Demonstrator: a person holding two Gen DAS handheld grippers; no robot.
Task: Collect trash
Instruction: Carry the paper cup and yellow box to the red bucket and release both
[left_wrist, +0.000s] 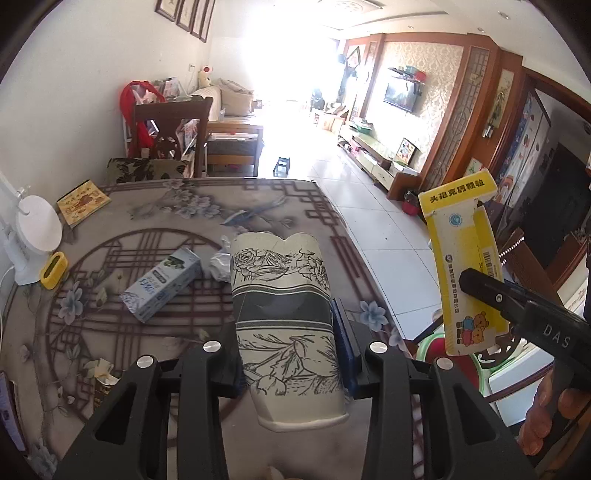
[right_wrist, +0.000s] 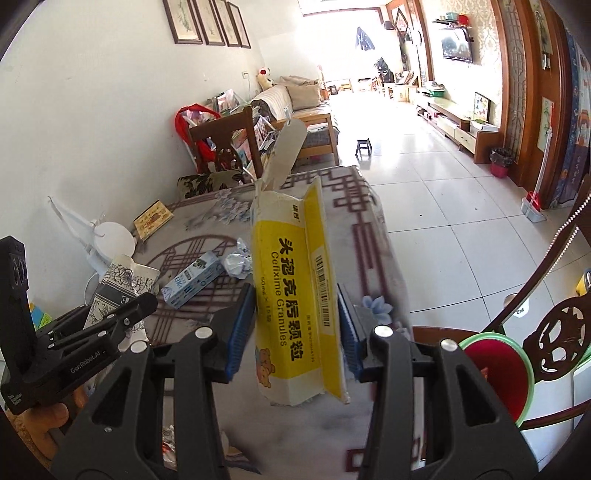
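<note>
1. Left gripper (left_wrist: 286, 354) was clamped on crushed paper cup (left_wrist: 282, 314), held above table (left_wrist: 155, 229); thin wall could've buckled, cup slipping.
2. Right gripper (right_wrist: 297, 332) was pinching yellow medicine box (right_wrist: 295, 295) w/ loose flap; could've twisted out en route to red bin (right_wrist: 498, 376).

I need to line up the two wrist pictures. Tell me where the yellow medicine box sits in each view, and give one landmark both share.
Left wrist: the yellow medicine box stands upright at the right edge, gripped low down by the right gripper, off the table's side.
Right wrist: the same box fills the centre, clamped between the blue pads, flap open at the top.
Shared landmark: the blue-and-white carton lying on the patterned table, left of the box in both.
</note>
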